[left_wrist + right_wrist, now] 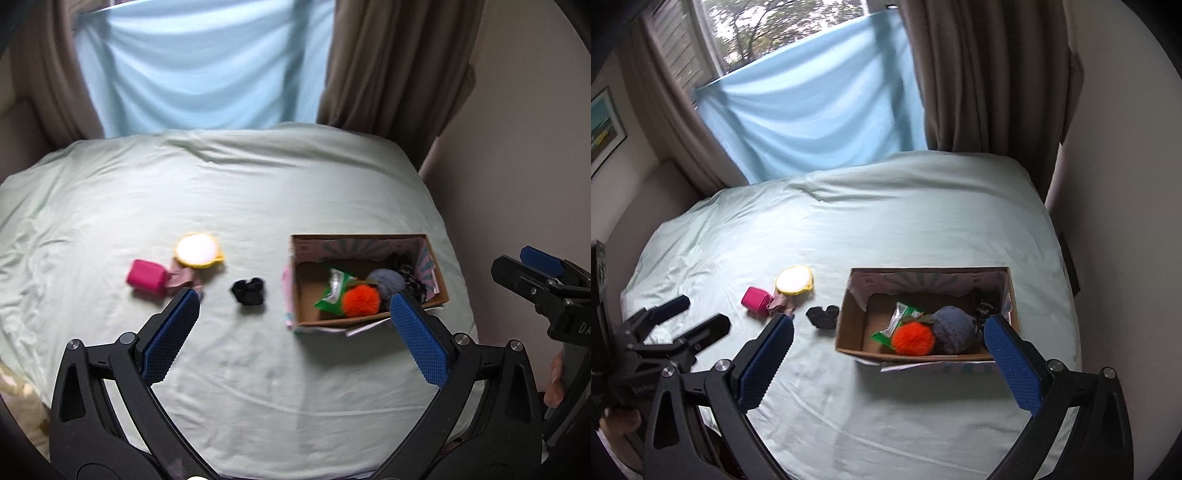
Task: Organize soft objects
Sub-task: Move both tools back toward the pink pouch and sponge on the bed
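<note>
Bed: we see its pale green sheet fill the middle of both views, wrinkled, with everything else lying on it.
Curtains: brown drapes hang at the top of the frame on either side of a light blue cloth stretched across the window.
Box: an open cardboard box sits right of centre in the left wrist view and lower right of centre in the right wrist view.
Left gripper: we hold it above the near part of the sheet, jaws spread wide with nothing between the blue pads; its right pad overlaps the box's near corner in the picture.
Right gripper: also wide open and holding nothing; in the left wrist view it shows at the right edge.
Grey ball: it lies inside the box, touching the orange pompom.
Green packet: in the box, partly under the orange pompom.
Dark patterned cloth: tucked in the box's far right corner.
Yellow-rimmed pad: on the sheet left of centre, well apart from the box.
Pink block: just lower left of the pad, beside a dusty pink scrap.
Black scrunchie: on the sheet between the pink scrap and the box.
</note>
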A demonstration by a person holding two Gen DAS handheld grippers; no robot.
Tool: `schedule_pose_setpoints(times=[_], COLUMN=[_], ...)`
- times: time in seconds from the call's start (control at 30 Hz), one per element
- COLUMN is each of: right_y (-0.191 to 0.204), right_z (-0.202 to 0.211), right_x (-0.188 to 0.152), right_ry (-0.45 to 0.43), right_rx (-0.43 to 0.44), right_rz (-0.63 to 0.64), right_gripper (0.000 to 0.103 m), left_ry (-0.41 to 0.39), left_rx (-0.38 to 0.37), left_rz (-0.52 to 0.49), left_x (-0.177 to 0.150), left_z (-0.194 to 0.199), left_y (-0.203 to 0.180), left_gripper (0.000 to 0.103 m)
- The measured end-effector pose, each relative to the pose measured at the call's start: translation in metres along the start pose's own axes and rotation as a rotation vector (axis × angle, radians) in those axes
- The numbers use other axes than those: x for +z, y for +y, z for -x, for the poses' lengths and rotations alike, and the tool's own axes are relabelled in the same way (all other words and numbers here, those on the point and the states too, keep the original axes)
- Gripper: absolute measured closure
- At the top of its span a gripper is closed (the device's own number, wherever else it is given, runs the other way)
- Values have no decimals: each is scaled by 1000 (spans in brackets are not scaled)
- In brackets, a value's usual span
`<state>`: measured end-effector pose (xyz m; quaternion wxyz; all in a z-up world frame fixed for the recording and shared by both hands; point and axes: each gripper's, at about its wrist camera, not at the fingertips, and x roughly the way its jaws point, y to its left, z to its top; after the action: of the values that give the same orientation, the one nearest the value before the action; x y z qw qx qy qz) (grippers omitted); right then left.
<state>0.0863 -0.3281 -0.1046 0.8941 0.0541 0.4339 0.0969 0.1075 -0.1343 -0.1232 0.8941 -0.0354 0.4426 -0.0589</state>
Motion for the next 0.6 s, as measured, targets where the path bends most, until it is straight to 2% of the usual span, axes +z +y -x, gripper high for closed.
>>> schedule_pose_setpoints(times=[0.3,0.47,0.6], right_y=[53,81,104], right_z=[15,10,6], right_x=[-18,-20,-18], right_ry=[-51,-76,-79], right_rx=[19,18,15], right_rz=[13,-5,-31], right_gripper=[0,0,0], left_ry=[-47,-64,-64], left_rx=[40,53,33], left_rz=[77,62,50], left_x=[-22,-23,-17], left_z=[50,58,59], left_y=[80,114,142], left_gripper=[0,0,0])
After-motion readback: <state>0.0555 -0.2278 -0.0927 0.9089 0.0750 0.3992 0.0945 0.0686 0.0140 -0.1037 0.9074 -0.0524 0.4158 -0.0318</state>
